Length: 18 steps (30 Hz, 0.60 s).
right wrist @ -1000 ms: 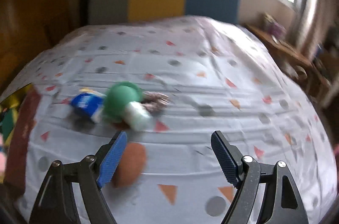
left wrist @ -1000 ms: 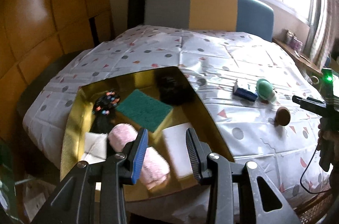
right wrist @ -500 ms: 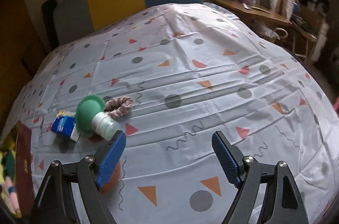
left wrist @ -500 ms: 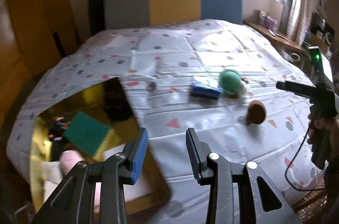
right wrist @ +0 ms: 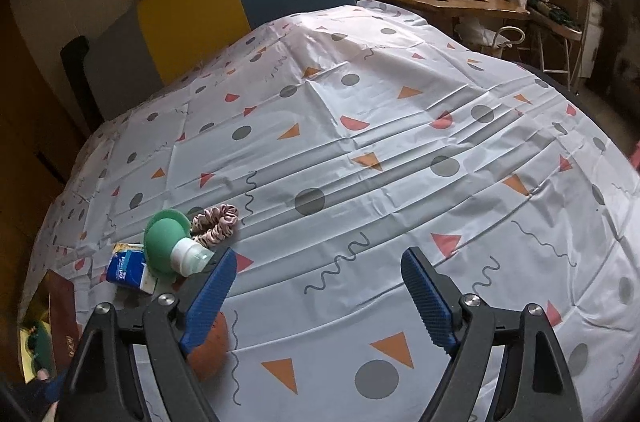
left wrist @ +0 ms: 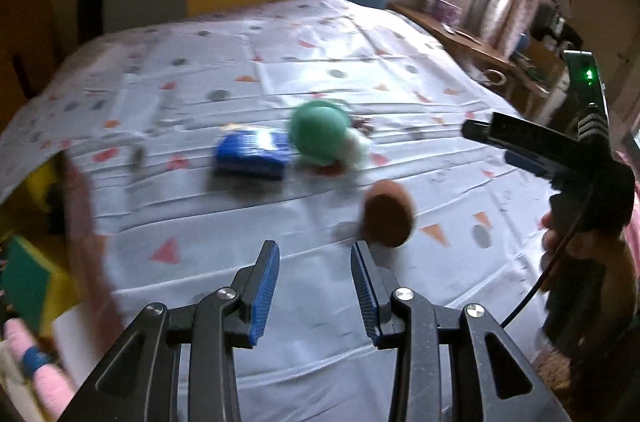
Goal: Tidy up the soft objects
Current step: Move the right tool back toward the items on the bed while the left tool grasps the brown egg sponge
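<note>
1. The left gripper (left wrist: 314, 286), black with blue ribbed pads, hangs over the white patterned tablecloth (left wrist: 280, 62), jaws partly apart with nothing between them.
2. A round brown soft puff (left wrist: 387, 213) lies just beyond its right finger.
3. Further back lie a blue packet (left wrist: 252, 155) and a green round object (left wrist: 320, 136), side by side.
4. The right gripper (left wrist: 532, 146) shows at the right edge, held by a hand (left wrist: 576, 246).

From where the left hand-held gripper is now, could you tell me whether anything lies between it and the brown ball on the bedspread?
Nothing visible does. The left hand-held gripper is open and empty, and only bare bedspread lies between it and the brown ball. The blue packet and green cup lie farther back.
</note>
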### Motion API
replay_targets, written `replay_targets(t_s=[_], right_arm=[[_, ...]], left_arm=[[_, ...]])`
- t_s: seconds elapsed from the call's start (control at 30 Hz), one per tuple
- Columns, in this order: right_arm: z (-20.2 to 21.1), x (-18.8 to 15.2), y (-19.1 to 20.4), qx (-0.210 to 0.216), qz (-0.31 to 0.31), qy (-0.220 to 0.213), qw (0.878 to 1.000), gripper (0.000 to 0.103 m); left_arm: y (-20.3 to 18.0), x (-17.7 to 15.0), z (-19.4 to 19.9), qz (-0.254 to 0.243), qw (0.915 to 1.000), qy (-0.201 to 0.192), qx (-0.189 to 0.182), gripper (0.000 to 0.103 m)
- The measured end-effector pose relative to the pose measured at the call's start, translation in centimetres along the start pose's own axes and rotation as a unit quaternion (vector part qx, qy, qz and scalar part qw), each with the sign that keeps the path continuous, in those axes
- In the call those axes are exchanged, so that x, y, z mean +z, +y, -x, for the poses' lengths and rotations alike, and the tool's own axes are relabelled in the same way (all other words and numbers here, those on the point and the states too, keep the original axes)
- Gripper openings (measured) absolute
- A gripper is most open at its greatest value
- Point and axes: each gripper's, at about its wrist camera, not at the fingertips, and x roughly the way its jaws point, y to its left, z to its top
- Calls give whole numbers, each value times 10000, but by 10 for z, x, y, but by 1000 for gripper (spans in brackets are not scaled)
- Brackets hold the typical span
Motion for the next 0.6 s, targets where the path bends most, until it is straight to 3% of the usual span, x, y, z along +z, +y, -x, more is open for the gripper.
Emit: replay_targets(t_s=[0.23,0.37,0.5,0.6], right_arm=[[3,1,-2,85,-66,-41,9999,86],[1,3,-4,137,-154,1,9998,86],[1,4,-6,174,-211,-22,9996,87],[-2,3,-7,183,-225,40,9996,86]], left_arm=[[-41,18,-42,-455,9983,152,-343,41],[-56,26,-67,-726,9965,281,-299,52],[-56,27,-94,-694,9965,451,-93,48],[-53,23,-93,-623,9971,350,-257,38]])
